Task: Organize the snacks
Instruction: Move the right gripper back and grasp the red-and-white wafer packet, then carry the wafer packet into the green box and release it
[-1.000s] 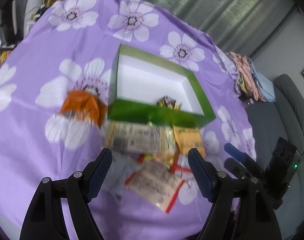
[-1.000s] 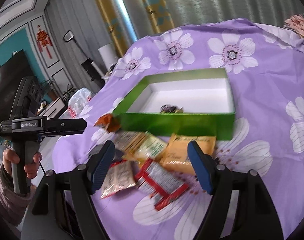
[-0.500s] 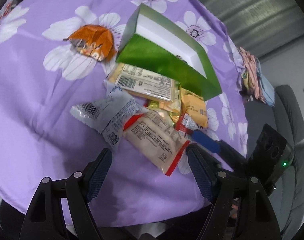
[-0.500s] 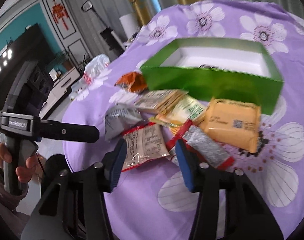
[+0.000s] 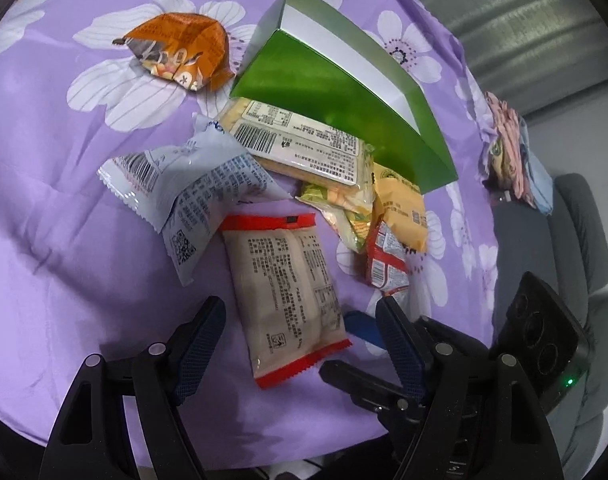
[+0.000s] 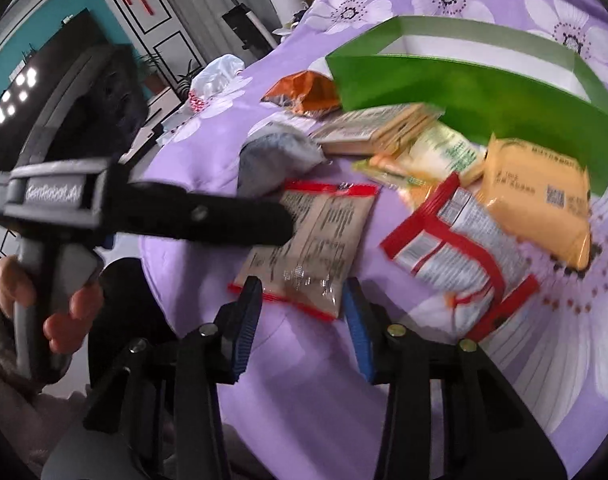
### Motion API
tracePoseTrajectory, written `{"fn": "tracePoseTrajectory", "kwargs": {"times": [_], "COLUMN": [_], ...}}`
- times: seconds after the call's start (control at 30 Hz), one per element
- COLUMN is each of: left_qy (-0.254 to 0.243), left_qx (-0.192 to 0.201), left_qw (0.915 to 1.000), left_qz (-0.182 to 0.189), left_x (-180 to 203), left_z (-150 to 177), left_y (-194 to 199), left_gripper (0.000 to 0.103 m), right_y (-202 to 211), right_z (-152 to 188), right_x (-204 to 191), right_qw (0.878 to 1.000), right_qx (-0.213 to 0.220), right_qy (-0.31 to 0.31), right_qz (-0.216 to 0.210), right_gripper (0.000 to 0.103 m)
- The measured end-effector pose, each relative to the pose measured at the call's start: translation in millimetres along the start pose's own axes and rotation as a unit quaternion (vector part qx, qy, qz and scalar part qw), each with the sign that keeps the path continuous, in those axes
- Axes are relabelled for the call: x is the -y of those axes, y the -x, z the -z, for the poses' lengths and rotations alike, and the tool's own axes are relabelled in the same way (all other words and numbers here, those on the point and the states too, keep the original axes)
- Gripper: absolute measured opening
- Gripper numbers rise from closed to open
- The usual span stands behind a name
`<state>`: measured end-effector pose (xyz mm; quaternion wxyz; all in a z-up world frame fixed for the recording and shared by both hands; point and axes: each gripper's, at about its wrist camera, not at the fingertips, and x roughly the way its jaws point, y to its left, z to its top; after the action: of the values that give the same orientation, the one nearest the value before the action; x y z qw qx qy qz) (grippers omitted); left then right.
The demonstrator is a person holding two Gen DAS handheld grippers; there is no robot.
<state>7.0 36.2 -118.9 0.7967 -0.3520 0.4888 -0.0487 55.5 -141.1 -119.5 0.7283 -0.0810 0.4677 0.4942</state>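
A beige snack packet with red ends lies flat on the purple flowered cloth, nearest of a pile of snacks. My left gripper is open, its fingers either side of the packet's near half without touching it. My right gripper comes in from the right with its jaws closing. The packet's near end sits between its fingertips, and I see no pads pressing. A green open box stands behind the pile. An orange packet lies apart, to the left of the box.
The pile also holds a blue-white packet, a long biscuit pack, a yellow packet and a red-and-white packet. The table edge runs just under both grippers. A grey sofa stands to the right. A hand grips the left handle.
Both grippers have come down and closer to the pile and now tilt more steeply at it. The right jaws have narrowed a lot. The left jaws keep the same width.
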Motion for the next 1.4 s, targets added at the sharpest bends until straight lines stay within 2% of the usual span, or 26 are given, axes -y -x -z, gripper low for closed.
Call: {"fn": "tracePoseTrajectory", "kwargs": {"times": [0.17,0.23,0.37,0.43,0.5,0.57,0.6,0.7,0.97,1.4], "left_qy": [-0.023,-0.030,-0.043,-0.045,-0.048,-0.052,-0.060,-0.067,-0.103,-0.167], "left_qx": [0.011,0.010,0.011,0.014,0.018,0.019,0.020,0.023,0.046,0.098], "left_qw": [0.9994,0.9991,0.9981,0.9977,0.9972,0.9970,0.9963,0.9958,0.9918,0.9795], "left_qz": [-0.023,-0.029,-0.042,-0.048,-0.055,-0.054,-0.058,-0.057,-0.061,-0.057], "left_x": [4,4,4,3,1,1,2,4,26,69], "left_z": [-2,-3,-2,-2,-1,-1,0,3,13,2], "left_y": [-1,-5,-11,-12,-11,-10,-9,-7,9,30], "left_gripper": [0.075,0.062,0.052,0.043,0.035,0.034,0.033,0.032,0.032,0.032], "right_y": [0,-5,-17,-21,-23,-23,-22,-18,-3,40], "right_z": [-2,-5,-8,-9,-10,-9,-9,-5,3,-5], "right_x": [11,10,2,1,-3,-4,-3,0,-6,-7], "right_qw": [0.999,0.999,1.000,1.000,1.000,0.999,0.999,0.999,0.998,0.992], "right_qx": [0.008,0.011,0.009,0.007,0.007,0.010,0.013,0.021,0.041,0.120], "right_qy": [-0.026,-0.029,-0.024,-0.021,-0.012,-0.009,-0.011,-0.020,-0.018,-0.027], "right_qz": [0.016,0.012,0.009,0.012,0.024,0.033,0.036,0.037,0.040,0.041], "right_gripper": [0.044,0.044,0.043,0.042,0.035,0.033,0.024,0.021,0.019,0.019]}}
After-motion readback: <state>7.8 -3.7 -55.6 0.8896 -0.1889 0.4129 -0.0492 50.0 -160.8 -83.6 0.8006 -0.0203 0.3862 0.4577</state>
